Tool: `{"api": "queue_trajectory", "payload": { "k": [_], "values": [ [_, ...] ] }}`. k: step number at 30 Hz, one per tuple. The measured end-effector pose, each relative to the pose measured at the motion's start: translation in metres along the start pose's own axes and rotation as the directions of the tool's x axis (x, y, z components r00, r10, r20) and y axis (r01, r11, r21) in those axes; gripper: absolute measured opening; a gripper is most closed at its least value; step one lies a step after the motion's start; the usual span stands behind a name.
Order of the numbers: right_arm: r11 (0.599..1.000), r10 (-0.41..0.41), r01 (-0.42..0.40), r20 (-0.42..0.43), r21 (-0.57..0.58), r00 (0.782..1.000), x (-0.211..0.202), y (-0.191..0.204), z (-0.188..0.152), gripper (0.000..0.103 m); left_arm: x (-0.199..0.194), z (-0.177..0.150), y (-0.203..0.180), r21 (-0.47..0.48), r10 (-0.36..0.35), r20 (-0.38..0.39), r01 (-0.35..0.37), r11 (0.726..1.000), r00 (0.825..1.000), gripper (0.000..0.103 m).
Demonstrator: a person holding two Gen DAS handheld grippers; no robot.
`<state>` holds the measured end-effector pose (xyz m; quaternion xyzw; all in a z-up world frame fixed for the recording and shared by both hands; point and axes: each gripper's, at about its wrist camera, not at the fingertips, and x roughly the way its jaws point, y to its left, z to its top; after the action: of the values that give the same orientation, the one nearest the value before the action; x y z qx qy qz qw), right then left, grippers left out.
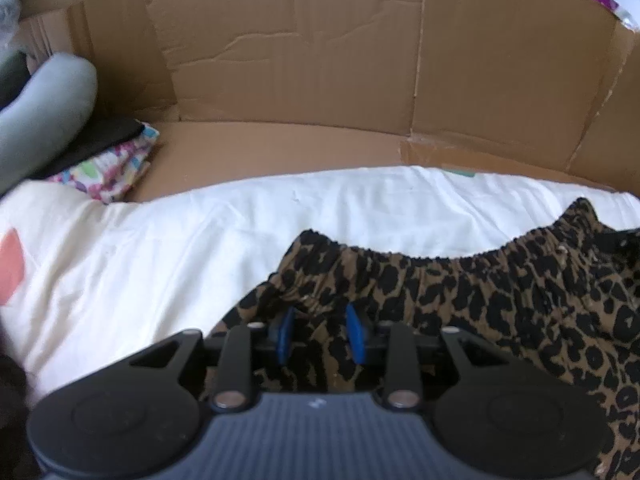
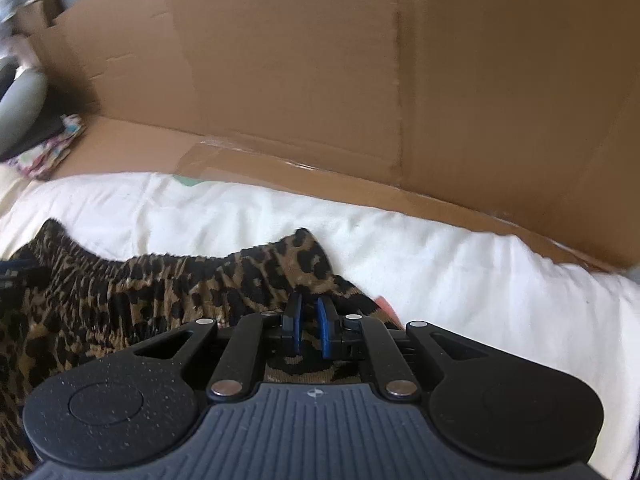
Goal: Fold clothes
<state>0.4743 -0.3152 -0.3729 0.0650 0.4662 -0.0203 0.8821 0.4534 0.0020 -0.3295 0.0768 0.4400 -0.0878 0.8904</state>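
A white sheet (image 1: 168, 248) covers the work surface, walled at the back by flattened brown cardboard (image 1: 304, 60), with a folded floral-print cloth (image 1: 116, 168) and a grey cushion (image 1: 44, 108) off at the far left. A leopard-print garment (image 1: 500, 300) with a gathered elastic waistband (image 2: 160, 264) lies spread across the sheet, the waistband edge turned away from the cameras. The left hand-held gripper (image 1: 320, 334) sits low over the garment's left side, its blue pads (image 1: 354, 334) set moderately apart with cloth beneath them; whether any is pinched, I cannot tell. The right hand-held gripper (image 2: 309, 326) is at the opposite corner, its blue fingers narrowed, seemingly onto a fold of fabric. One tool at each end would likely let the cloth be held taut and level for a straight fold.
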Motion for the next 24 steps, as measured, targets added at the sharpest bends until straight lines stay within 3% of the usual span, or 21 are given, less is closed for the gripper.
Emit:
{"api": "queue_trajectory", "payload": {
  "k": [2,5,11,24],
  "values": [
    [1.000,0.014,-0.015,0.014,0.018,1.000,-0.011,-0.005,0.000,0.014,-0.008,-0.001,-0.003,0.012,0.000,0.006,0.000,1.000,1.000,0.018],
    [0.994,0.106,-0.107,0.025,0.036,0.994,-0.030,-0.014,-0.004,0.015,-0.020,-0.003,-0.008,0.029,0.000,0.015,-0.001,1.000,1.000,0.019],
    [0.981,0.195,-0.196,0.059,0.007,0.979,-0.068,-0.023,-0.025,0.015,-0.045,-0.008,-0.016,0.064,-0.002,0.031,0.000,0.998,1.000,0.019],
    [0.975,0.221,-0.220,0.056,-0.024,0.974,-0.114,-0.048,-0.092,0.016,-0.089,-0.067,-0.018,0.068,-0.046,-0.009,0.046,0.997,0.999,0.026]
  ]
}}
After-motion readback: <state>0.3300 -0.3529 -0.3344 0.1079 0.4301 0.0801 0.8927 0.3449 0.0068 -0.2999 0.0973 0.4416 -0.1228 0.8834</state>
